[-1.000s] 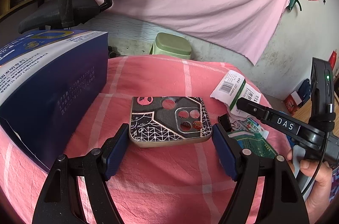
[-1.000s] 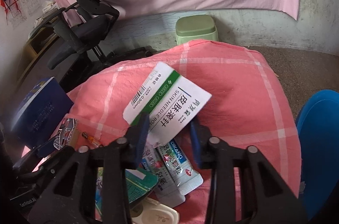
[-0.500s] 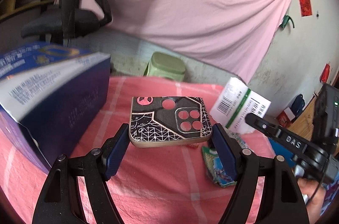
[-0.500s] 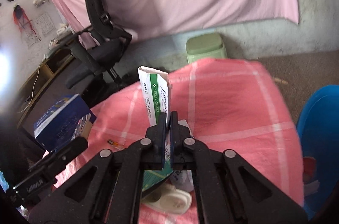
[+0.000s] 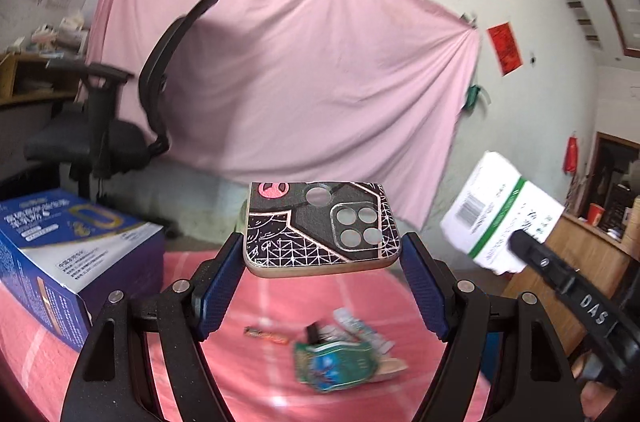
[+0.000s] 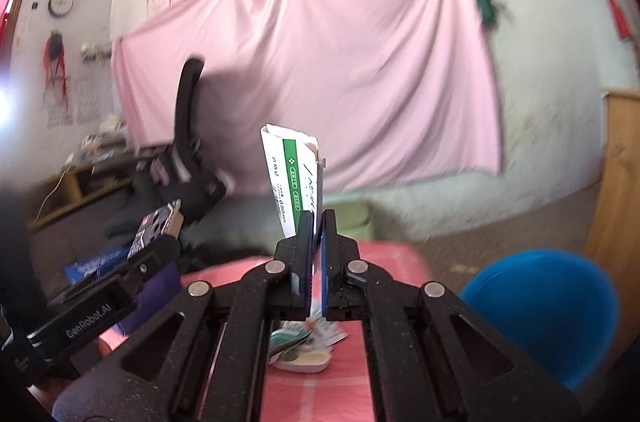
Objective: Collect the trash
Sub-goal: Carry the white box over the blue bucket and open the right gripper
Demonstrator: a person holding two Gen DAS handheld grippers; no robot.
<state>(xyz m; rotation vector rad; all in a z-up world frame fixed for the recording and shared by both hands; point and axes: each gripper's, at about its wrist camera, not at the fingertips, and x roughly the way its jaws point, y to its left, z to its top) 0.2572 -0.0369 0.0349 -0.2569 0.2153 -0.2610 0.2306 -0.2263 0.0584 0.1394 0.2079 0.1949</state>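
Tools, two, hand-held, each loaded. Left tool (image 5: 322,262): blue pads clamped on the short ends of a black phone case with white line drawing and camera cut-outs (image 5: 320,226), held level above the counter. Right tool (image 6: 317,258): jaws pressed together on a flattened white-and-green cardboard medicine box (image 6: 294,178), upright. Round blue bin (image 6: 548,314), low right, the likely destination. Left behind on the pink checked cloth of the counter (image 5: 280,302): large blue carton (image 5: 72,254), crumpled green wrappers (image 5: 340,362), small orange piece (image 5: 266,334). Collection judged partway through.

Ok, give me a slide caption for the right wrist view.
Right gripper shut on a flattened white-and-green box, lifted above the pink cloth.
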